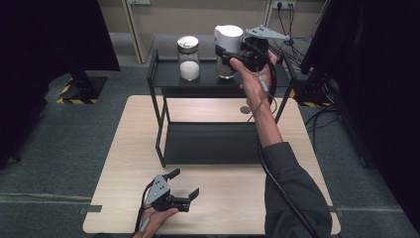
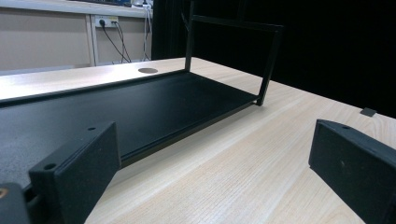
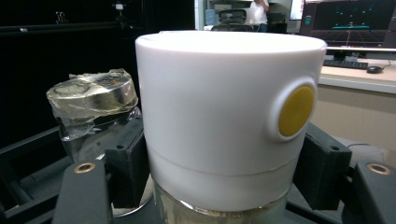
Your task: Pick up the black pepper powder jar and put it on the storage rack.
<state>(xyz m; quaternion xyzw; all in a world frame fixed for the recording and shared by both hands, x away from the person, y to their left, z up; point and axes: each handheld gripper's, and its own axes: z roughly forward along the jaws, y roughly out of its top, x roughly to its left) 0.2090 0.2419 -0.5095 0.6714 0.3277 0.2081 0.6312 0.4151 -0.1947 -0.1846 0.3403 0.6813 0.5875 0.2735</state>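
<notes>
Your right gripper [image 1: 236, 53] is clamped on the white-capped jar [image 1: 227, 49], jaws pressing either side just under the cap, up at the shelf's [image 1: 168, 74] top tier. The jar looks to be at or barely above that tier, right beside the foil-lidded jar [image 1: 188, 58], which stands there with white powder in it. So the grip is made; whether you're setting down or lifting off I can't tell, and the release or carry is what's left. Your left gripper [image 1: 184, 184] rests low on the table [image 1: 124, 158], jaws spread wide, holding nothing. No readable writing anywhere: just a plain yellow dot [image 3: 295, 110] on the white cap.
</notes>
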